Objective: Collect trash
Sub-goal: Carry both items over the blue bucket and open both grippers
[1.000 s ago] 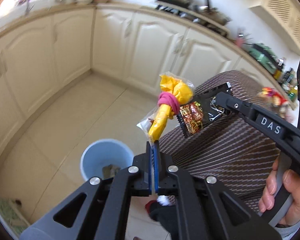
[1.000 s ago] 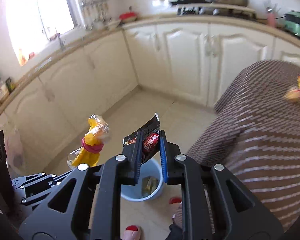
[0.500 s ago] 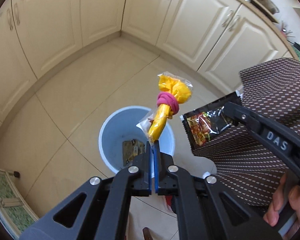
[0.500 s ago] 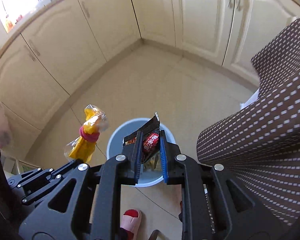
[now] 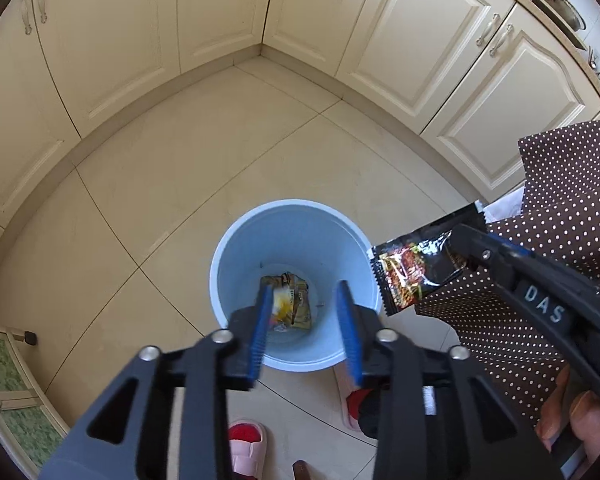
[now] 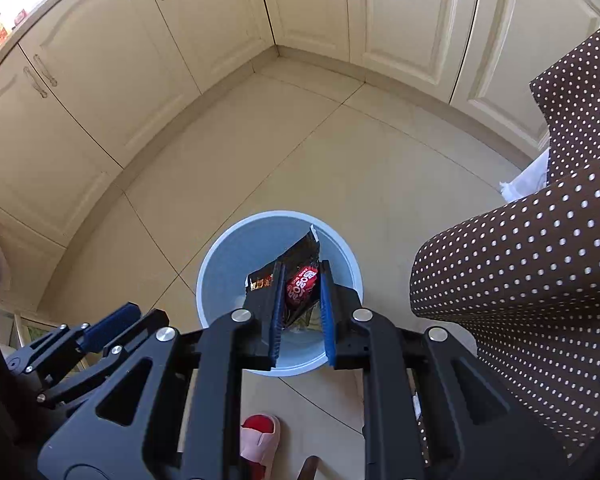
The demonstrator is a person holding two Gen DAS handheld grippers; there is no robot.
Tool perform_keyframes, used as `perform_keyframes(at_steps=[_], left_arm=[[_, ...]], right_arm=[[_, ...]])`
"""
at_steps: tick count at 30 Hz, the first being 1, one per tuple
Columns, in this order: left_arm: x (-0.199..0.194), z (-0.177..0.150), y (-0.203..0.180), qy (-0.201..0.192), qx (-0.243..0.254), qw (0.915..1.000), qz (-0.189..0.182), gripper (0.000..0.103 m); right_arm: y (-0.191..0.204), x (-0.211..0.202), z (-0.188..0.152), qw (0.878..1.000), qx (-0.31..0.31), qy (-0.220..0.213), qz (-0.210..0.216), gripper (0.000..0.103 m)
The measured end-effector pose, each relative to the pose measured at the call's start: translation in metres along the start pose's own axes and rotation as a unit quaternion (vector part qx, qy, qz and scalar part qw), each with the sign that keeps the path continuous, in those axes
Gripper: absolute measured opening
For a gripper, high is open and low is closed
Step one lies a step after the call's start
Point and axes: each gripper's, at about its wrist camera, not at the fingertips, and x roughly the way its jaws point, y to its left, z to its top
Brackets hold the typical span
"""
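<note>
Cream cabinets [image 5: 112,52] and a tiled floor [image 5: 172,184] are seen from above; a dotted brown cloth [image 5: 572,200] hangs at the right edge. A pale blue bin [image 5: 236,248] stands on the floor directly beneath both tools, with a few crumpled wrappers [image 5: 290,300] lying on its bottom. The left tool [image 5: 306,320] is spread wide above the bin mouth, nothing gripped. The right tool [image 6: 300,304] is clenched on a black snack packet [image 6: 300,276], held by one end, its long axis running up and away from the pads. In the right wrist view the packet is framed inside the bin rim; a release is judged likely to drop it in. A red-and-pink slipper [image 6: 260,436] is noted near the bin
</note>
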Motion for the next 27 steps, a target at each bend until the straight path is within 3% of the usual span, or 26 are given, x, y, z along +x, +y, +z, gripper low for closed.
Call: perform_keyframes(at_steps=[16,27], left_arm=[[-0.005,-0.003,0.009,-0.007,-0.01,0.9998,0.014,0.043],[-0.009,-0.004,0.014,-0.011,-0.014,0.9997,0.018,0.048]], right_arm=[[0.01,0.011,0.0,1.0,-0.003,0.005,-0.002,0.017],[0.005,0.008,0.006,0.999,0.018,-0.025,0.019,0.019]])
